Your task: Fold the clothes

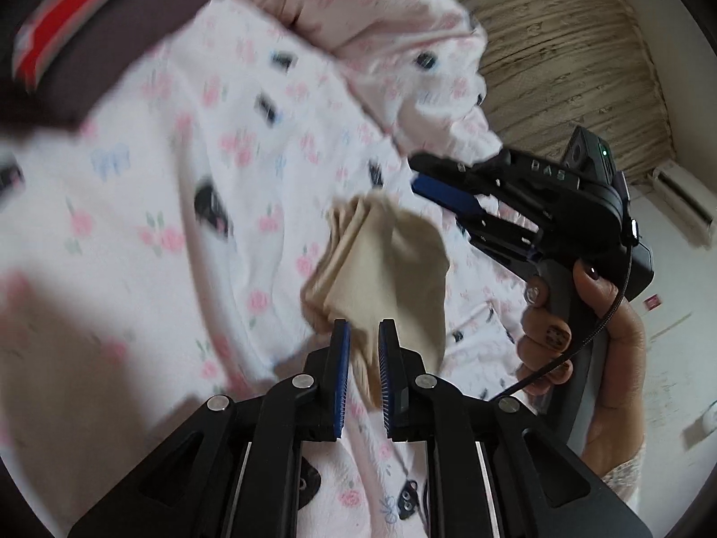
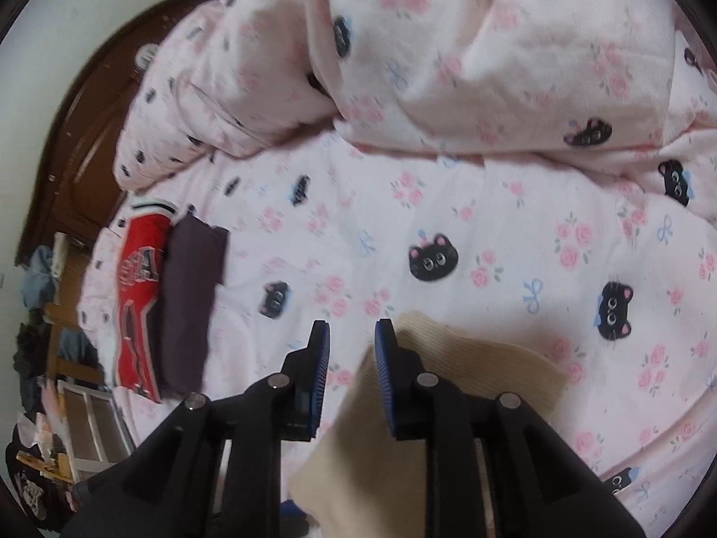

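Note:
A folded beige garment (image 1: 381, 264) hangs above the pink floral bed sheet (image 1: 188, 206). My left gripper (image 1: 364, 336) is shut on its lower edge, cloth pinched between the blue pads. My right gripper (image 1: 430, 179) is in the left wrist view, held in a hand to the right of the garment, jaws apart and empty. In the right wrist view my right gripper (image 2: 352, 336) is open above the sheet (image 2: 448, 215), with the beige garment (image 2: 448, 372) under and behind its right finger.
A folded red garment (image 2: 139, 296) and a folded dark purple garment (image 2: 192, 296) lie side by side at the sheet's left. A bunched pink duvet (image 2: 448, 45) fills the back. A dark wooden headboard (image 2: 76, 134) and cluttered furniture stand at the left.

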Demonstrator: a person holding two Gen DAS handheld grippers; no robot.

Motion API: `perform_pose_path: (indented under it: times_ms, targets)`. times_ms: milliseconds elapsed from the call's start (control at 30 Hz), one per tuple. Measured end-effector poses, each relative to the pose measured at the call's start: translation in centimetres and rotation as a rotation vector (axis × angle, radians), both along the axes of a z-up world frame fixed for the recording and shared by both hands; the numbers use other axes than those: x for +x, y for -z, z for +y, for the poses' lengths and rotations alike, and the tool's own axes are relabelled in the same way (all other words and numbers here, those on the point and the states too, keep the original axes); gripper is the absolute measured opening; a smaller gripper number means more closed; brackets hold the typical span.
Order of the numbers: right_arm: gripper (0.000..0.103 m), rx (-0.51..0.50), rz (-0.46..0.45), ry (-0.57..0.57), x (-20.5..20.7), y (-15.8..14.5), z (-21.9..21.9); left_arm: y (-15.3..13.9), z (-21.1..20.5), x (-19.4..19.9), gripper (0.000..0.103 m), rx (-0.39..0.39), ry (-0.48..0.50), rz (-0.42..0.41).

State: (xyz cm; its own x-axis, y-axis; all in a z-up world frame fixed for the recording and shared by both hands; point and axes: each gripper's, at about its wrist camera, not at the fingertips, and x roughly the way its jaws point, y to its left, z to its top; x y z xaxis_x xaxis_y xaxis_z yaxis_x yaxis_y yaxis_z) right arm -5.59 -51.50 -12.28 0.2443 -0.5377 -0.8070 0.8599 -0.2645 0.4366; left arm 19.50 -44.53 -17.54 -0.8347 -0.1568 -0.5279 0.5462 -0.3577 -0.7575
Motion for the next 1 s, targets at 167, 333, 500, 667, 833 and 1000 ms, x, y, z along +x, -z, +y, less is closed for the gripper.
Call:
perform_pose_path:
  times_ms: [167,333,500,667,833,1000]
  targets:
    - [0.022,-0.021,0.017,-0.017,-0.7,-1.2,1.4,-1.4,-0.6,-1.6,0.011,-0.093,0.06,0.003]
    - [0.023,-0.008,-0.007,-0.057,-1.3,-0.4,3.9,0.1,-1.1,-4.3,0.011,-0.088,0.131,-0.058]
    - [0.023,0.045,-0.012,-0.041,-2.4,2.0,4.5,2.0,-1.5,-5.4,0.011,-0.047,0.136,-0.112]
    - [0.022,0.058,-0.036,0.01,-4.2,4.4,3.8,2.1,-0.9,-5.6,0.011,-0.067,0.139,-0.135]
    - [0.022,-0.004,-0.046,0.048,-5.4,4.0,4.1,1.9,-0.6,-5.8,0.011,-0.088,0.136,-0.152]
    - [0.024,-0.055,-0.069,0.076,-7.4,2.1,6.2,0.0,0.8,-6.2,0.011,-0.195,0.152,-0.156]
